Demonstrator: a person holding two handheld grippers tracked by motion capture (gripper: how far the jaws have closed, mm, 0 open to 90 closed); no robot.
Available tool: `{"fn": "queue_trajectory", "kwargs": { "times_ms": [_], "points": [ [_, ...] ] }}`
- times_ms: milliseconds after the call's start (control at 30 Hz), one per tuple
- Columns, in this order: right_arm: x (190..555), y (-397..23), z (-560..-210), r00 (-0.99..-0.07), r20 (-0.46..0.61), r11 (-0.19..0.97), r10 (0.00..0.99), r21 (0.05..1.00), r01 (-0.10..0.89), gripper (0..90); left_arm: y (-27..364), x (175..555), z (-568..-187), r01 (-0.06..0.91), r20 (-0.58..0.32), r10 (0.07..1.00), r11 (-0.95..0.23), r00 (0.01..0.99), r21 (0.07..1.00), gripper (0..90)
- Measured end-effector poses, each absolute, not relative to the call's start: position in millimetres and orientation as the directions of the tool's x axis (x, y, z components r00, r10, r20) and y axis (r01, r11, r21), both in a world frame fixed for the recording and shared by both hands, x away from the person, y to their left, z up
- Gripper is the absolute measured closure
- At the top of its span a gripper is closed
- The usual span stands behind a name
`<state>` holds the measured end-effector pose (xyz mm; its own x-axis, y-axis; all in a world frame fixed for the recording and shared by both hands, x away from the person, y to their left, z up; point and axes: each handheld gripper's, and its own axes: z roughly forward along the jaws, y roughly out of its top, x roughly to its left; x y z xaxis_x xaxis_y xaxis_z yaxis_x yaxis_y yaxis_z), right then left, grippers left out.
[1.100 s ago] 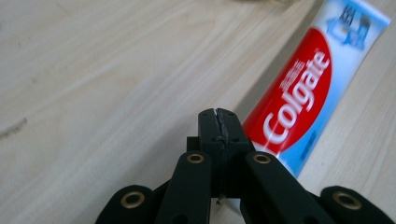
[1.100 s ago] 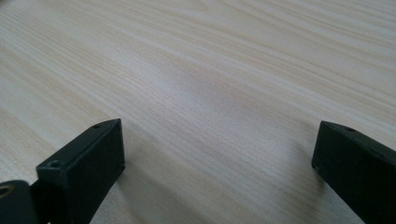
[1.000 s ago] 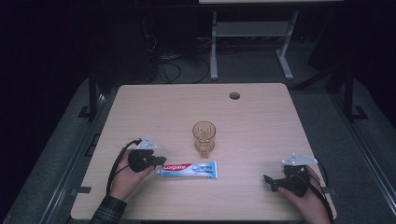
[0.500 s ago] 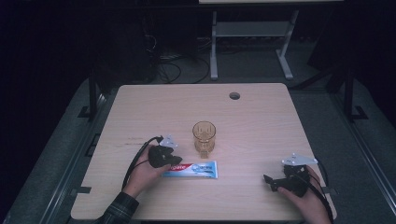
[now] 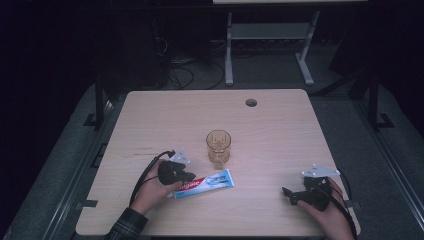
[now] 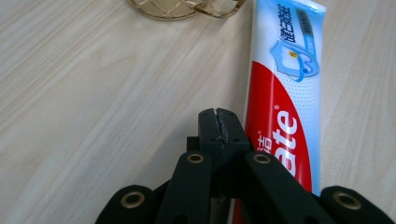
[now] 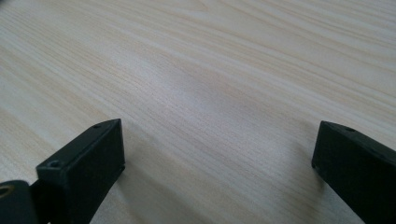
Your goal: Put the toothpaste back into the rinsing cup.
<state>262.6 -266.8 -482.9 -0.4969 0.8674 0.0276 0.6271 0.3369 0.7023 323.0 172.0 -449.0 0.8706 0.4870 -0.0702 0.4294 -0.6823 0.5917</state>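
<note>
A red, white and blue toothpaste tube (image 5: 206, 182) lies flat on the wooden table (image 5: 280, 130), a little askew. Just behind it stands an amber glass cup (image 5: 218, 145). My left gripper (image 5: 189, 175) sits at the tube's left, red end. In the left gripper view its jaws are pressed together with nothing between them (image 6: 219, 125), and the toothpaste tube (image 6: 285, 107) runs along their right side. The glass cup's base (image 6: 180, 6) shows at the top. My right gripper (image 5: 289, 193) rests near the front right; it is open (image 7: 219, 158) over bare wood.
A round cable hole (image 5: 251, 102) sits near the table's far edge. Behind the table, a white-legged stand (image 5: 229, 55) and cables (image 5: 182, 75) lie on a dark floor. Dark rails (image 5: 100, 100) flank the table's left and right sides.
My left gripper has moved right and forward from the table's left part up to the tube's red end. The tube now lies slightly tilted. The right gripper has stayed put.
</note>
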Motion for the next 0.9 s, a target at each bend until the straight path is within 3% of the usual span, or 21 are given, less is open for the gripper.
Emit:
{"fn": "queue_trajectory", "kwargs": {
  "times_ms": [900],
  "points": [
    [262.5, -266.8, -482.9, -0.497, 0.027, 0.337, 0.867, 0.702, 0.627, 1.8, 149.3, 294.7, -451.1, 0.392, -0.109, 0.411, -0.710, 0.905, 0.584, 90.0]
  ]
}}
